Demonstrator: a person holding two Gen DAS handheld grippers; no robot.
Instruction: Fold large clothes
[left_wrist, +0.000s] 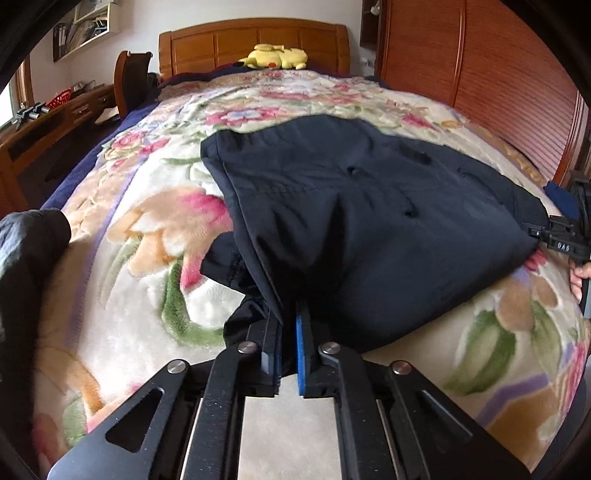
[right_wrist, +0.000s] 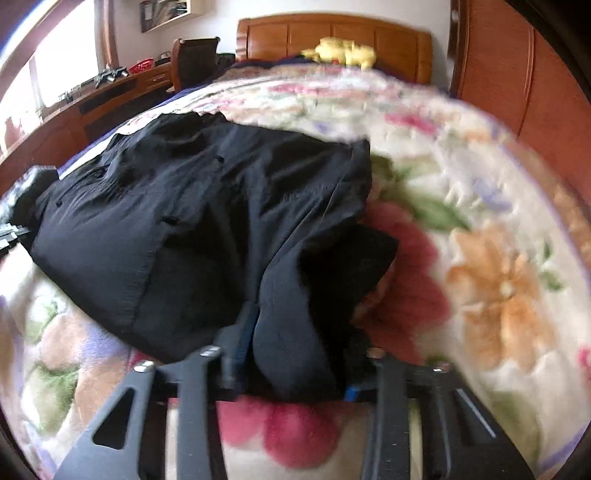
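My left tongs (left_wrist: 289, 314) are squeezed tight on the near edge of the black coat (left_wrist: 354, 206). The blue pads (left_wrist: 303, 354) sit almost together, with a thin bit of cloth pinched between them. From there the coat spreads away from me and off to the right, flat on the flowery blanket (left_wrist: 155, 229). A loose dark flap hangs out just left of my left tongs. My right tongs (right_wrist: 295, 347) have a thick fold of the same coat (right_wrist: 192, 221) between their arms, so they stand a little way apart. The cloth bulges up and fills the gap from side to side, and the fingers press on it, though this picture is blurry. From my right tongs the coat goes away from me and to the left. In the left view I can see my right tongs at the far right corner of the coat, and part of my hand (left_wrist: 580, 277) behind them. A yellow plush toy (left_wrist: 275, 57) lies at the far end of the bed by the wooden headboard (left_wrist: 255, 40). A wooden wardrobe (left_wrist: 491, 70) stands on the right side of the bed.
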